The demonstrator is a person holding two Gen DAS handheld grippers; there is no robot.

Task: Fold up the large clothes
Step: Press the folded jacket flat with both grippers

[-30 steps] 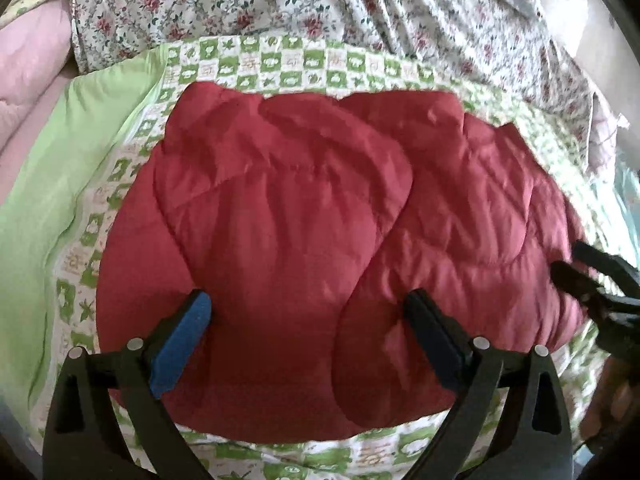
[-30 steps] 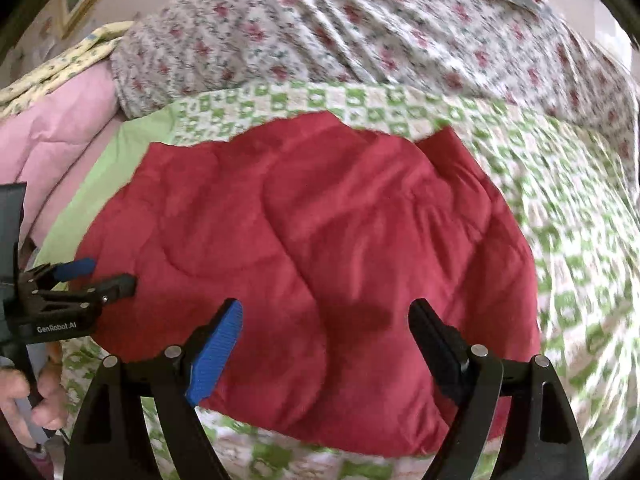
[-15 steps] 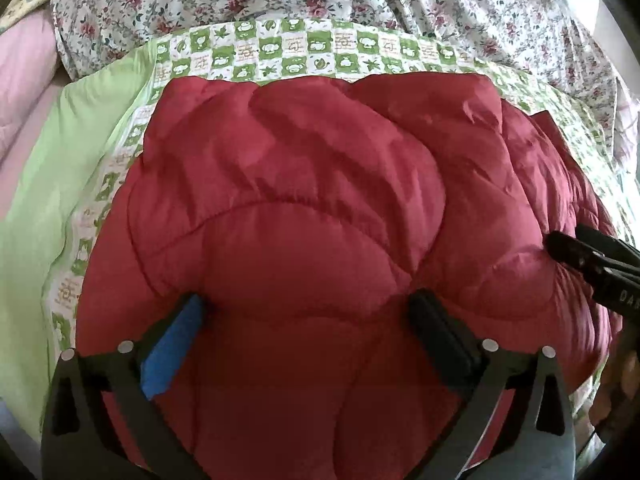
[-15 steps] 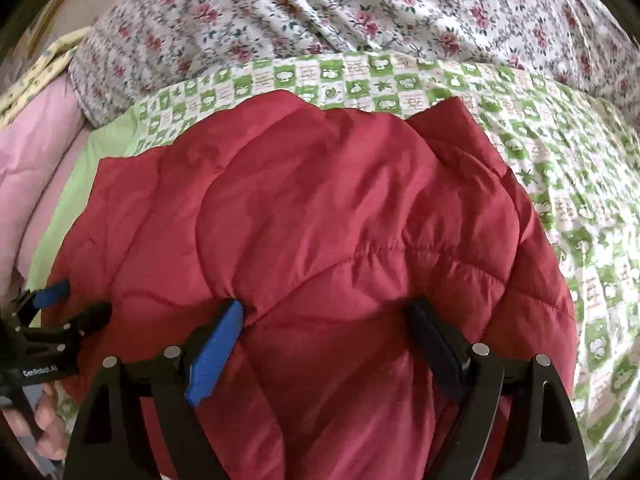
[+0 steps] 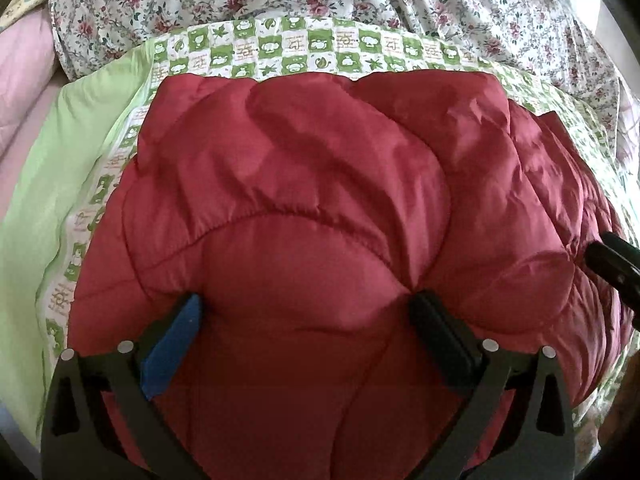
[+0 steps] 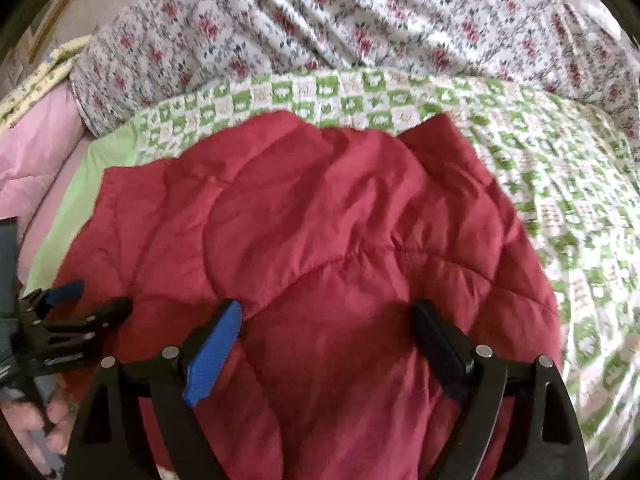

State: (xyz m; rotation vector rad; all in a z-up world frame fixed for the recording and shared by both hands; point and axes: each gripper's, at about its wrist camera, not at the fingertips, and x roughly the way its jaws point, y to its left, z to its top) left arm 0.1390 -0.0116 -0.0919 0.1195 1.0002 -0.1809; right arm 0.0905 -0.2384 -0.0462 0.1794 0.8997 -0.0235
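We see a puffy red quilted jacket [image 5: 304,216] lying folded on the green checked bedsheet [image 5: 304,46]; our left gripper [image 5: 306,312] and right gripper [image 6: 326,320] are both wide apart, pressing into its soft near edge.

ok so from my end I've got a green checkered sheet [image 5: 304,46] with little animal prints spread out, a rose-print floral quilt [image 6: 360,24] bunched up behind it, and pink bedding [image 6: 36,156] off to the left
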